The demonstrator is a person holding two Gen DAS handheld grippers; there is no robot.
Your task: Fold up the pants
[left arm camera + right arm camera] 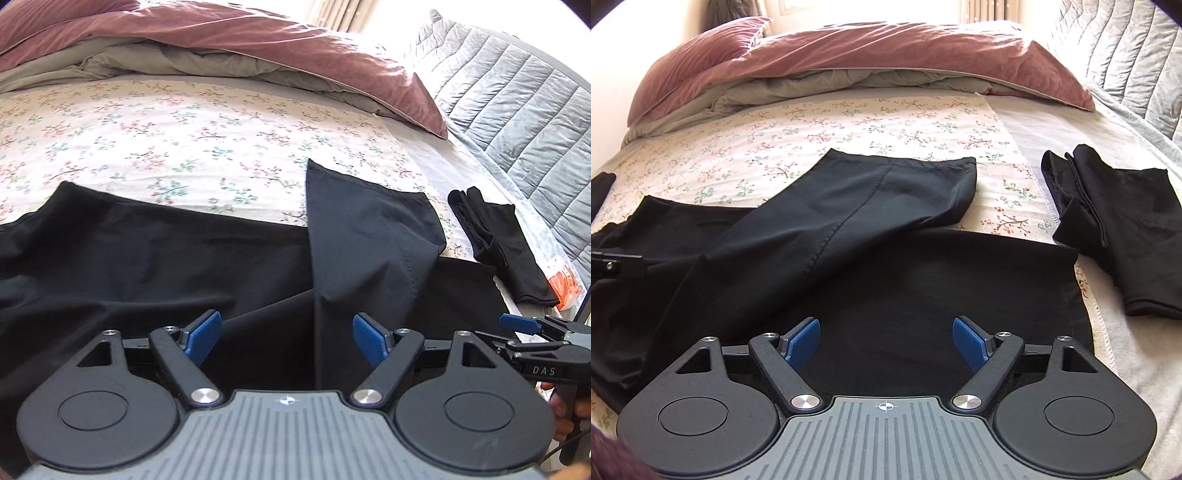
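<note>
Black pants (pixel 849 240) lie spread across the bed's (pixel 849 125) near edge on the floral sheet (pixel 798 140), one leg flipped diagonally over the other, its stitched seam and hem facing up. Both the left hand-held gripper (pixel 286 338) and the right hand-held gripper (pixel 886 341) hover over the fabric, jaws wide, holding nothing.

Black pants (pixel 827 236) spread on floral sheet, 1 leg folded diagonally across other; waist apparently off-frame.
</note>
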